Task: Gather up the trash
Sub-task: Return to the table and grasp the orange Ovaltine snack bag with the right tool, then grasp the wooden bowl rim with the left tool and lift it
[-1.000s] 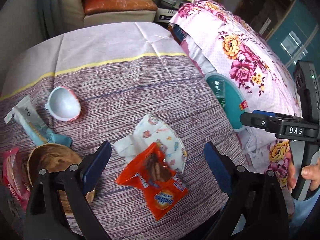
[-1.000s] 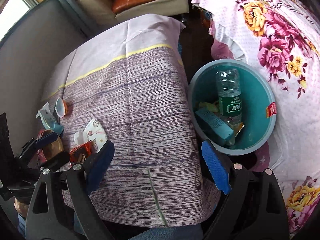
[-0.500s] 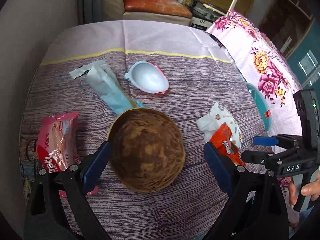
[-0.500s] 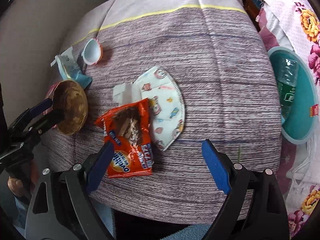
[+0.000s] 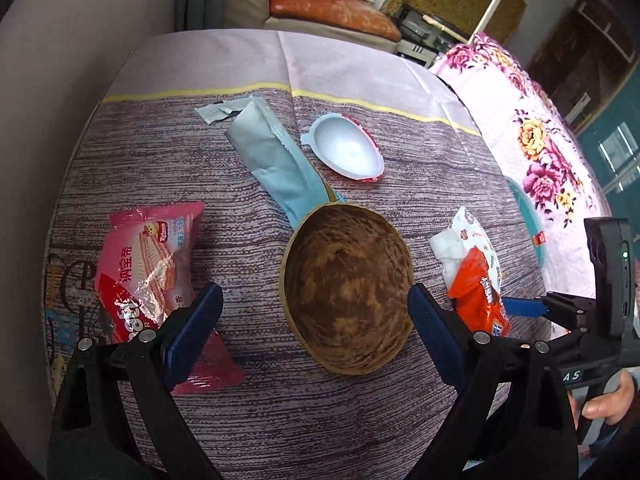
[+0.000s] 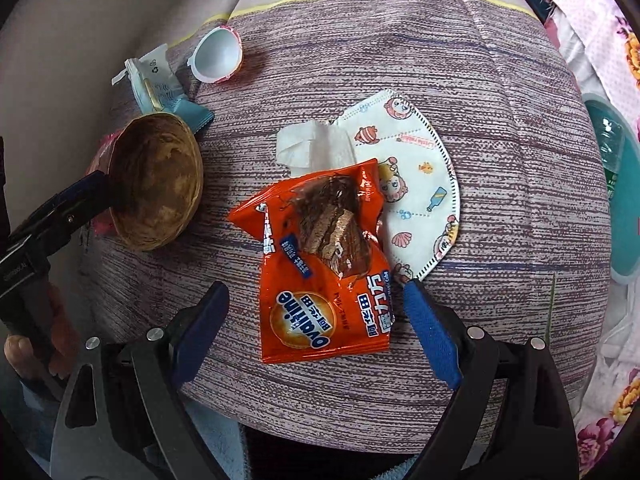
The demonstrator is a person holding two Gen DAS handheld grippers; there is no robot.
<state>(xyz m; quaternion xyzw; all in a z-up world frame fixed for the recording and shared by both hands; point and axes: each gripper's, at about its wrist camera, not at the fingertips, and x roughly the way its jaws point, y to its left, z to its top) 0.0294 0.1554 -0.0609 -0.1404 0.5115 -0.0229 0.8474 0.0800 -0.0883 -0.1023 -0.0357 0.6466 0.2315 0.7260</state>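
My left gripper [image 5: 316, 328] is open above a brown coconut shell [image 5: 347, 290], which lies between its blue pads. My right gripper [image 6: 316, 322] is open around the near end of an orange Ovaltine wrapper [image 6: 320, 268]. The wrapper lies partly on a white patterned face mask [image 6: 416, 188] and a tissue [image 6: 312, 146]. A pink snack wrapper [image 5: 148, 264], a blue-grey wrapper [image 5: 276, 160] and a white plastic cup [image 5: 346, 154] lie on the table. The shell also shows in the right wrist view [image 6: 156, 188].
A striped cloth covers the table [image 6: 480, 80]. A teal basin [image 6: 616, 200] holding a bottle sits on the floor right of the table, beside a floral bed cover [image 5: 540, 140]. A sofa [image 5: 328, 12] stands beyond the far edge.
My left gripper swung left from the orange wrapper to the coconut shell and came closer to it. My right gripper swung from the basin to the orange wrapper and lowered around it.
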